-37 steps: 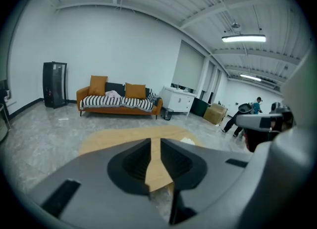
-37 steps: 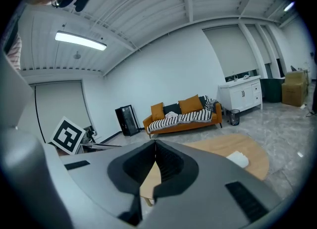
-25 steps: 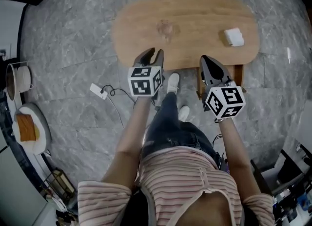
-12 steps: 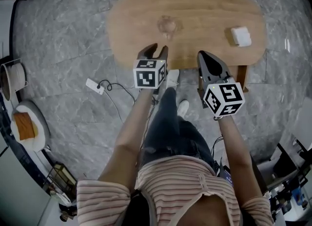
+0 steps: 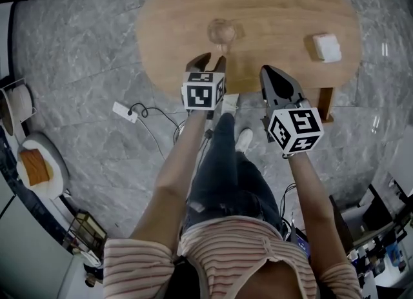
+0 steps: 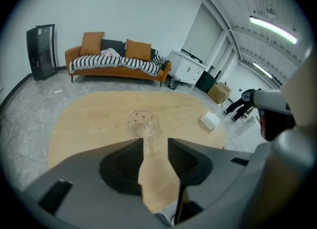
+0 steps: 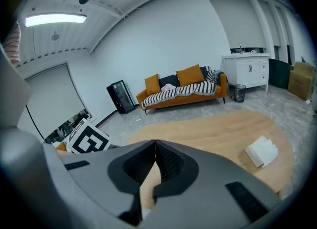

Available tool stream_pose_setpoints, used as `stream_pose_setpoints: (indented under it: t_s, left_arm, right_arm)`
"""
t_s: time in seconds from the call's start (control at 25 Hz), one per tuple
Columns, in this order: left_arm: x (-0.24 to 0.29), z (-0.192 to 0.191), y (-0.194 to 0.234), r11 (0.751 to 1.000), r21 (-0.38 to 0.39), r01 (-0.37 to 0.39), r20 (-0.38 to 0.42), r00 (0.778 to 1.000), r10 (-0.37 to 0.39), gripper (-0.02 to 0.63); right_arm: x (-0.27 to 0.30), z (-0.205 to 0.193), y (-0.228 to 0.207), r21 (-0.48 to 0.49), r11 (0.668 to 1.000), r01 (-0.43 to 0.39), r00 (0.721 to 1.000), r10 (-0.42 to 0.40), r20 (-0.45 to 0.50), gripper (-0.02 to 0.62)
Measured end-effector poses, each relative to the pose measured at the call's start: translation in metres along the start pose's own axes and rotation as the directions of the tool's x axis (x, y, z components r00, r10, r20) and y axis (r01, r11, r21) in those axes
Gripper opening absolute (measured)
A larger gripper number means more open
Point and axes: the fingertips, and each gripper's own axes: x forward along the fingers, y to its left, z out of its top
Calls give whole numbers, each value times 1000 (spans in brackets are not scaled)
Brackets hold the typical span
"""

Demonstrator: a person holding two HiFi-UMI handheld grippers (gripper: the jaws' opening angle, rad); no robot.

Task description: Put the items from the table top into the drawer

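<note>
A clear glass (image 5: 222, 31) stands upright near the middle of the oval wooden table (image 5: 277, 7). A small white block (image 5: 326, 47) lies at the table's right end. My left gripper (image 5: 211, 59) hangs over the near table edge just short of the glass; its jaws are opening with nothing between them. In the left gripper view the glass (image 6: 143, 124) shows straight ahead through the gap of that gripper (image 6: 154, 141). My right gripper (image 5: 266, 70) is shut and empty at the near edge, left of the white block (image 7: 262, 151).
A wooden table leg (image 5: 326, 101) stands at the right front. My legs and white shoes (image 5: 244, 140) are below the near edge. A power strip (image 5: 124, 112) with its cable lies on the grey floor. An orange sofa (image 6: 116, 62) stands beyond the table.
Both grippers have come down and forward to the near table edge. The left gripper's jaws have spread wider. The glass and the white block have not moved.
</note>
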Motion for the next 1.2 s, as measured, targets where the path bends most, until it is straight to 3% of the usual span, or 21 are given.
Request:
stream_pose_setpoints:
  t_s: [0.44, 0.84, 1.2]
  left_arm:
    - [50, -17, 16, 998, -45, -40, -82, 996, 36, 135]
    - [86, -31, 25, 997, -38, -60, -165, 985, 53, 135]
    - [97, -36, 33, 994, -46, -96, -186, 979, 86, 135]
  right_arm:
    - [34, -20, -14, 13, 1000, -20, 998, 20, -53, 9]
    - [50, -35, -21, 28, 999, -33, 996, 35, -86, 9]
    - [55, -47, -18, 34, 998, -45, 992, 49, -115, 8]
